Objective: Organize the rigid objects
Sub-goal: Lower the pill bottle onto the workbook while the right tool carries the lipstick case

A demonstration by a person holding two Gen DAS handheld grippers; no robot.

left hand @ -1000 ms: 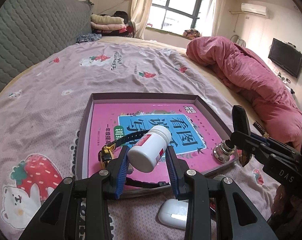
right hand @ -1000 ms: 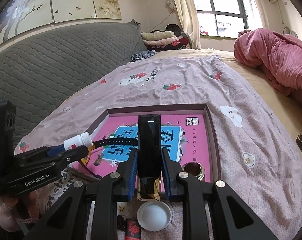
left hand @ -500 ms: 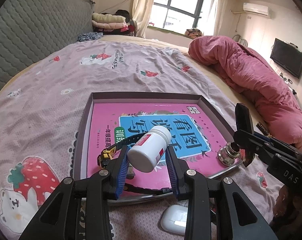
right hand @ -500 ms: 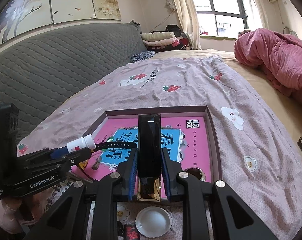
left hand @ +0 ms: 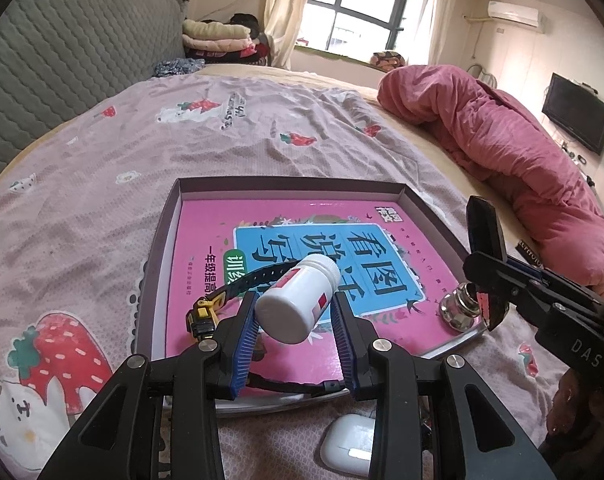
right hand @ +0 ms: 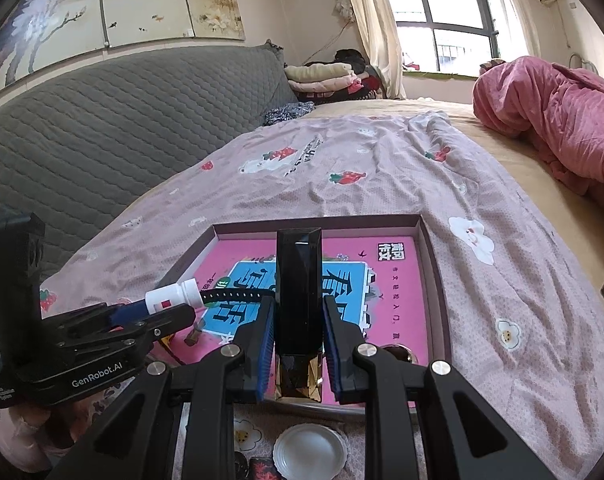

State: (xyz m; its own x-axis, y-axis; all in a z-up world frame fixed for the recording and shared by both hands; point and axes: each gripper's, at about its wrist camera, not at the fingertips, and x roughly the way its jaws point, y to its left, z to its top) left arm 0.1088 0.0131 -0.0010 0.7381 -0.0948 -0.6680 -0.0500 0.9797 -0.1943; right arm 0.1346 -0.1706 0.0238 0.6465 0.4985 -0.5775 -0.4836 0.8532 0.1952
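My left gripper (left hand: 296, 306) is shut on a white pill bottle (left hand: 298, 298) with a red label, held tilted above the near left part of a shallow purple tray (left hand: 286, 182). A pink and blue book (left hand: 313, 248) lines the tray. On it lie a black strap with a yellow buckle (left hand: 206, 312) and a shiny metal knob (left hand: 455, 312). My right gripper (right hand: 296, 332) is shut on a tall black faceted box (right hand: 298, 292) with a gold base, upright over the tray's near edge (right hand: 435, 280). The left gripper (right hand: 158, 312) with the bottle shows at that view's left.
The tray lies on a pink strawberry-print sheet (left hand: 102, 184). A white earbud case (left hand: 347, 448) sits near the tray's front edge. A white round lid (right hand: 309, 446) and a small dark item lie on the sheet below my right gripper. A pink quilt (left hand: 501, 140) is piled right, a grey headboard (right hand: 102, 120) left.
Both views have drifted slightly, so the tray sits a little further ahead of the grippers. Both grips are unchanged.
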